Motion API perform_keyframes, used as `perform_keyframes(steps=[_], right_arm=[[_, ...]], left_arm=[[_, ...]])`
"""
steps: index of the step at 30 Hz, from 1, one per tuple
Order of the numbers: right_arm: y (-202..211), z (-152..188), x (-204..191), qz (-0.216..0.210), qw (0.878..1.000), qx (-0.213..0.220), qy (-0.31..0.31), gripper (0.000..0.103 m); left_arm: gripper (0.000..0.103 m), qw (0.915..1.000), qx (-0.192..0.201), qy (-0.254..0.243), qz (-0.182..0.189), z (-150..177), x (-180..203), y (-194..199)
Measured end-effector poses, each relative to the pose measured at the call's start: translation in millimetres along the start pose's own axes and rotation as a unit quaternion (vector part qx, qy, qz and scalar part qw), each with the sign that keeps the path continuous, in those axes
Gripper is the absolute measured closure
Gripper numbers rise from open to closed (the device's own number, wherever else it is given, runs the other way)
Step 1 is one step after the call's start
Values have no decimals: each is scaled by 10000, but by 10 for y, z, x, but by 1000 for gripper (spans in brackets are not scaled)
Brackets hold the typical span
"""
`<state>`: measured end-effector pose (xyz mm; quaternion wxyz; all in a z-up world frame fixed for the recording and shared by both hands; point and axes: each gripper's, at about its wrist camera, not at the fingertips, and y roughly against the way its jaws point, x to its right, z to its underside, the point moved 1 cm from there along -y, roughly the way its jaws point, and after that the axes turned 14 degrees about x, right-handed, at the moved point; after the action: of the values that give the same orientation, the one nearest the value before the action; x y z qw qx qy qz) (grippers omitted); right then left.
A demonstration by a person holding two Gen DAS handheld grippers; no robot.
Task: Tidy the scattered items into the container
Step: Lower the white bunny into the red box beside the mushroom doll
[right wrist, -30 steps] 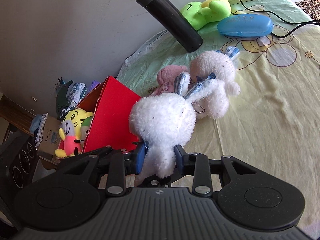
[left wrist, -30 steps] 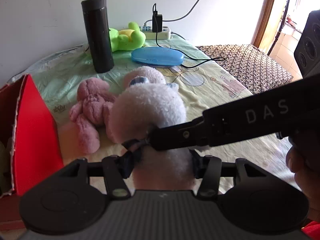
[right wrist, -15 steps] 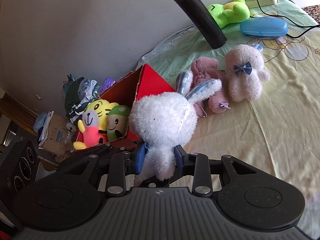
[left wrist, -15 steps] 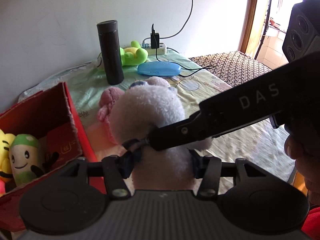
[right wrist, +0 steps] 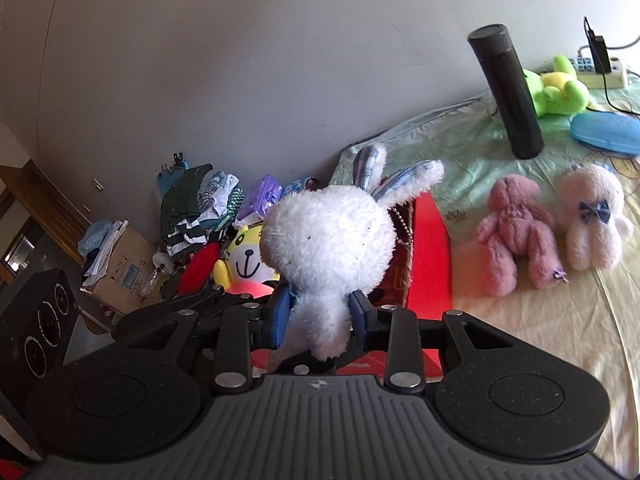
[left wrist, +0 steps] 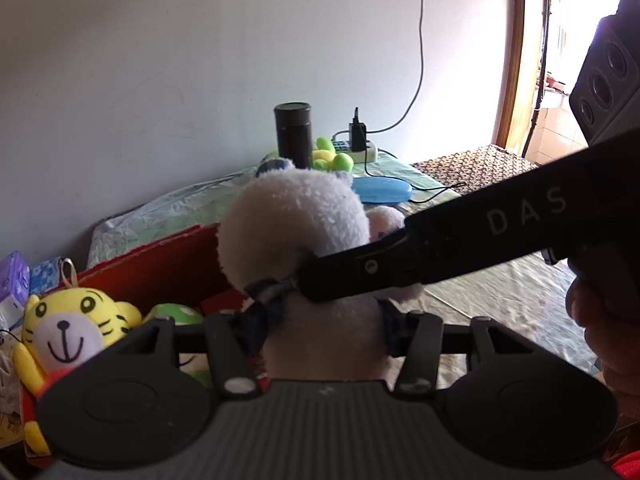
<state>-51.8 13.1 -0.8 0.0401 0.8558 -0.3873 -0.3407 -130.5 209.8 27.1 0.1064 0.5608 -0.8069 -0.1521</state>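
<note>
I have both the left hand-held gripper (left wrist: pixel 322 322) and the right hand-held gripper (right wrist: pixel 320 318) pinching the white plush rabbit (right wrist: pixel 326 236), poised over the red box (right wrist: pixel 430 248) for dropping in

The white rabbit (right wrist: pixel 326 236) is fluffy plush, its ears lined with woven striped cloth. The pink bear (right wrist: pixel 516 230) is shaggy plush. The red box (right wrist: pixel 430 248) is matt card with a rough torn rim. The black flask (right wrist: pixel 506 92) looks smooth and matt. The blue case (left wrist: pixel 382 191) is glossy plastic.
</note>
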Motion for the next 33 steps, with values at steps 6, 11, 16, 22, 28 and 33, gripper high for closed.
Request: perform_keyframes(steps=[6,11,16,22,28,33], right_arm=[[-433,-25,-205,361,9972,-244,615,68],[-727,-54,-201,673,9917,-475,990,69],[-1026,-35,-175,1045,9792,-841,1520,70],[-1245,76,-117,1461,9596,-1407,1949,70],[-1389,107,-73,1726,9516,-1536,2025,74],[-1424,85,-70,1771,9518,-1526,1985,74]], left_arm=[[50,9985,-103,536,-88,96,-384,-230],[49,9930,-256,1155,43,178,-613,-478],[49,9873,-648,1440,153,311,-723,-792],[48,9809,-1122,1533,408,505,-693,-997],[46,9792,-1199,1567,480,533,-692,-1072],[47,9790,-1203,1568,493,527,-689,-1071]])
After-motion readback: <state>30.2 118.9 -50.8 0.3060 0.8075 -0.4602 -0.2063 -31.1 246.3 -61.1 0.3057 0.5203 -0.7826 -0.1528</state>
